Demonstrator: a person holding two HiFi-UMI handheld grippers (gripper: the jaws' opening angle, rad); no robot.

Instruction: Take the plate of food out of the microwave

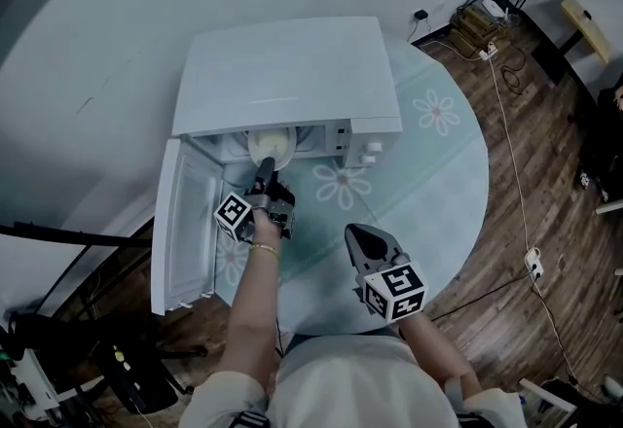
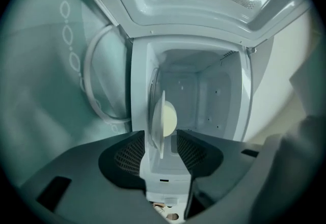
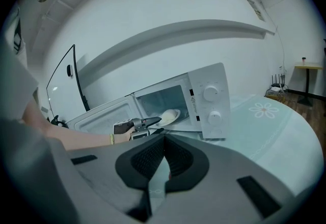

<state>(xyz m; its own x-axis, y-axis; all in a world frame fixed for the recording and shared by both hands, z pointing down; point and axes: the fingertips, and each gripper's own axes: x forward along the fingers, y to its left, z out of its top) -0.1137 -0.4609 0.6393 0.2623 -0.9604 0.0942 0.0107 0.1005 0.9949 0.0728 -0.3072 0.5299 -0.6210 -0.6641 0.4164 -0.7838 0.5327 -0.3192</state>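
A white microwave (image 1: 292, 76) stands on the round table, its door (image 1: 185, 222) swung open to the left. Inside lies a pale plate (image 1: 274, 145) with a mound of light food (image 2: 169, 118) on it. My left gripper (image 1: 264, 166) reaches into the cavity mouth, rolled on its side. In the left gripper view the plate (image 2: 162, 116) shows edge-on, with its rim between the open jaws of the left gripper (image 2: 161, 141) and space on both sides. My right gripper (image 1: 362, 239) hovers shut over the tablecloth in front of the microwave, holding nothing. The right gripper view shows the plate (image 3: 168, 115) and the left gripper (image 3: 146, 122) at it.
The table (image 1: 458, 173) wears a pale green cloth with flower prints; its rounded edge runs at the right and front. The microwave's control knobs (image 3: 212, 92) face me. A white wall is behind. Wooden floor with cables (image 1: 511, 115) and boxes lies to the right.
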